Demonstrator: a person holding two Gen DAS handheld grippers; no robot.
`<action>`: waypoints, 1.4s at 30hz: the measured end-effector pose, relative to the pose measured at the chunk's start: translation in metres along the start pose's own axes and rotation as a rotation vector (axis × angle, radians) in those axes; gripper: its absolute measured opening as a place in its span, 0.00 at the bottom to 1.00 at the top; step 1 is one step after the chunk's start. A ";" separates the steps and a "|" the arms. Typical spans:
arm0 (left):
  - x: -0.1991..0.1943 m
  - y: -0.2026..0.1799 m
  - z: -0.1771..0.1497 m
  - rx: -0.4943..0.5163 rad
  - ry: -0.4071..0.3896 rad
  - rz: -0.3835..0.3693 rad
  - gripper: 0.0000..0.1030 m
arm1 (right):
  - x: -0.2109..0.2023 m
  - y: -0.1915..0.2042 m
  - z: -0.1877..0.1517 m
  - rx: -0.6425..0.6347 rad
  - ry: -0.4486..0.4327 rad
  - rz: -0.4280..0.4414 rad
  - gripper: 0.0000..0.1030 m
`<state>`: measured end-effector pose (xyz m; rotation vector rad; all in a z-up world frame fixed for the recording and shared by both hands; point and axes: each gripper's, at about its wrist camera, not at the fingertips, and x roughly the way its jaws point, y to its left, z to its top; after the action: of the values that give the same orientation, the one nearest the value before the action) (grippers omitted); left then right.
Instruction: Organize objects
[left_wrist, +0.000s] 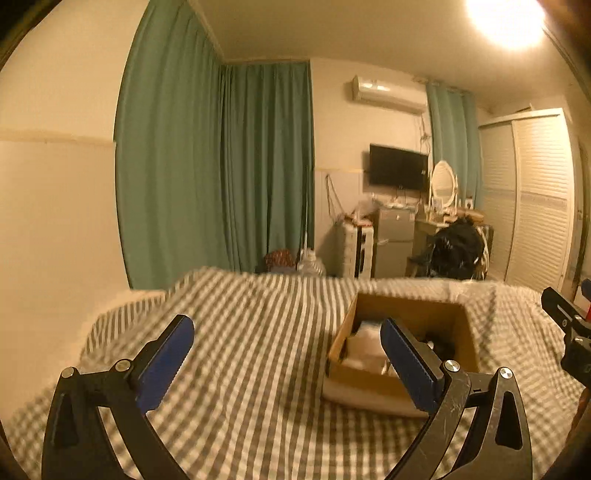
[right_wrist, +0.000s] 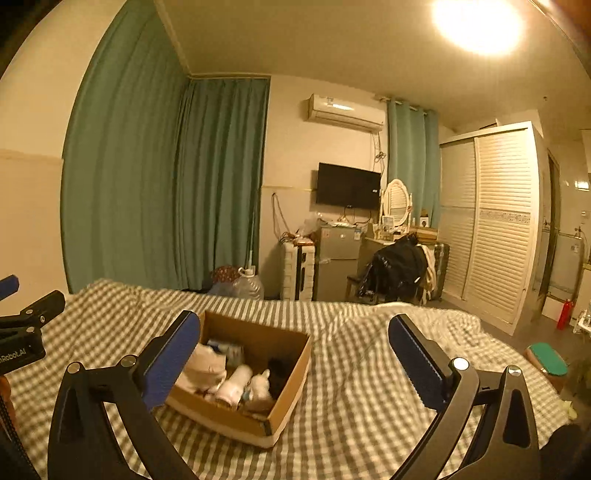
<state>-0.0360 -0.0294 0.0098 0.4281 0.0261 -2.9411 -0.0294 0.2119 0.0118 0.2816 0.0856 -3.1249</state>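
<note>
An open cardboard box (right_wrist: 284, 373) sits on the grey-and-white checked bed; it also shows in the left wrist view (left_wrist: 458, 321). Inside lie a white bottle (right_wrist: 232, 386), a smaller white bottle (right_wrist: 260, 386), a white cloth or bag (right_wrist: 205, 367) and a dark item (right_wrist: 279, 373). My left gripper (left_wrist: 286, 328) is open and empty, above the bed, left of the box. My right gripper (right_wrist: 293, 332) is open and empty, above the box's right side. Each gripper shows at the edge of the other's view.
The checked bedspread (right_wrist: 369, 406) fills the foreground. Beyond the bed's far edge stand green curtains (right_wrist: 166, 184), a water jug (right_wrist: 247, 284), a small fridge (right_wrist: 338, 258), a chair with dark clothes (right_wrist: 399, 269) and a louvred wardrobe (right_wrist: 495, 221). A green-topped object (right_wrist: 546, 358) sits at the right.
</note>
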 end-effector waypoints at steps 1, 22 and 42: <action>0.003 0.001 -0.006 -0.003 0.009 -0.005 1.00 | 0.004 0.002 -0.009 0.003 0.003 -0.004 0.99; 0.017 -0.026 -0.034 0.093 0.058 0.003 1.00 | 0.027 0.017 -0.054 -0.020 0.134 0.004 0.99; 0.021 -0.024 -0.035 0.078 0.083 -0.001 1.00 | 0.029 0.020 -0.057 -0.033 0.151 0.003 0.99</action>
<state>-0.0498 -0.0080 -0.0299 0.5617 -0.0779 -2.9314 -0.0472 0.1953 -0.0504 0.5164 0.1364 -3.0910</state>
